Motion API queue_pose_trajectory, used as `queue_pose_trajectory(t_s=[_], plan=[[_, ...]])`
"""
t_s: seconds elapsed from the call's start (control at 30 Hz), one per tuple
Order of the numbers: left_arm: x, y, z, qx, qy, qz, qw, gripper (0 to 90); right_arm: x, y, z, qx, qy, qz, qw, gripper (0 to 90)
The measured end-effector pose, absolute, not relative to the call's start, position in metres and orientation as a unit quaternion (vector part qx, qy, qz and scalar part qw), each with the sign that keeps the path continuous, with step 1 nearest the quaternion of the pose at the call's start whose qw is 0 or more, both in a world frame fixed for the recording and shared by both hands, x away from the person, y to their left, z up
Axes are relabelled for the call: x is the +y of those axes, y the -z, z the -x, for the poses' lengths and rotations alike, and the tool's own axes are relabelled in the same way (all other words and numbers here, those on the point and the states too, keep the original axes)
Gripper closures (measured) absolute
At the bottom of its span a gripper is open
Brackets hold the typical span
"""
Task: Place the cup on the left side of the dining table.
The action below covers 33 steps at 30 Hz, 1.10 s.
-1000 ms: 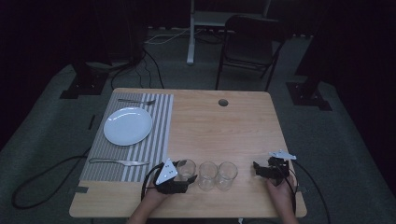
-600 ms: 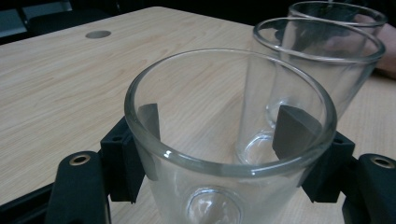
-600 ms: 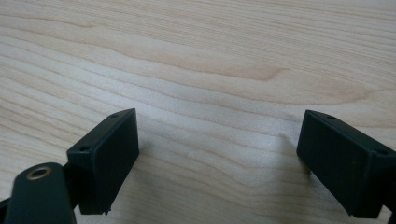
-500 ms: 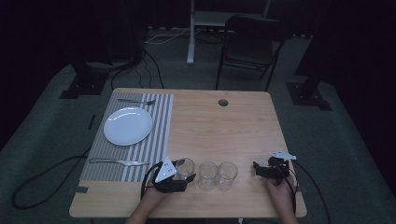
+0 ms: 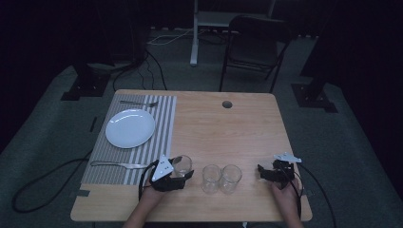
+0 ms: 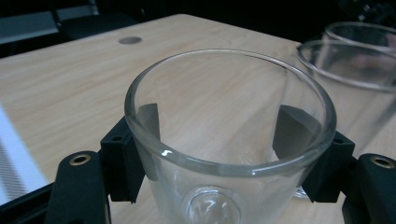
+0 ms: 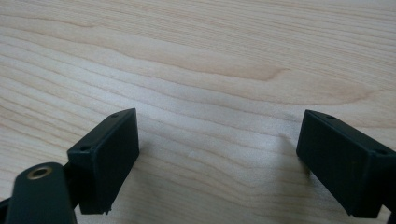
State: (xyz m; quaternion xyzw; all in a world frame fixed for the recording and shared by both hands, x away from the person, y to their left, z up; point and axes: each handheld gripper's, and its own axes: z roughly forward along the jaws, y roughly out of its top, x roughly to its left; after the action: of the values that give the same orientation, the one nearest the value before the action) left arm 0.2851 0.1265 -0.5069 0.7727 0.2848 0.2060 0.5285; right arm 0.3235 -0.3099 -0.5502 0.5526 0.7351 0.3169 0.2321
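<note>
Table of pale wood point(image 5: 228, 133) fills the middle of the high view, seen from above in a dark room. A grey striped placemat point(image 5: 157, 123) covers its left part. On the mat sit a white plate point(image 5: 129, 128), a fork point(image 5: 138, 102) above it toward the top of the frame, and a knife point(image 5: 116, 165) below it, so the setting looks like a place laid for a meal with the drinking glass missing.

Three clear glass tumblers stand in a row near the bottom edge of the table. The leftmost tumbler point(image 5: 182, 165) sits just right of the mat's lower corner, between the jaws of the left gripper point(image 5: 178, 175). In the left gripper view this tumbler point(image 6: 229, 149) is upright and empty, with one black jaw pad pressed to each side of its wall, so the jaws are clamped on the glass. The grip on the lower body, below the rim, probably keeps the glass steady and level for carrying.

The other two tumblers point(image 5: 211, 178) point(image 5: 230, 178) stand touching or nearly touching at lower centre, apart from the held one.

The right gripper point(image 5: 263, 172) rests at lower right, well clear of the glasses. In the right gripper view its jaws are spread wide over bare wood, holding nothing, seemingly waiting.

A black folding chair point(image 5: 254, 50) stands beyond the table at upper centre.
</note>
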Motion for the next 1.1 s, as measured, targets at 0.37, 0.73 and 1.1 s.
queue_pose_trajectory(t_s=[0.37, 0.73, 1.1], plan=[[0.159, 0.483, -0.3, 0.325, -0.254, -0.742, 0.529, 29.8, -0.31, 0.55, -0.323, 0.735, -0.317, -0.553, 0.232, 12.6], [0.188, 0.476, -0.323, 0.373, -0.292, -0.721, 0.506, 29.8, -0.31, 0.55, -0.323, 0.735, -0.317, -0.553, 0.232, 12.6], [0.202, 0.49, -0.347, 0.401, -0.293, -0.721, 0.483, 29.7, -0.31, 0.55, -0.323, 0.735, -0.317, -0.553, 0.232, 12.6]])
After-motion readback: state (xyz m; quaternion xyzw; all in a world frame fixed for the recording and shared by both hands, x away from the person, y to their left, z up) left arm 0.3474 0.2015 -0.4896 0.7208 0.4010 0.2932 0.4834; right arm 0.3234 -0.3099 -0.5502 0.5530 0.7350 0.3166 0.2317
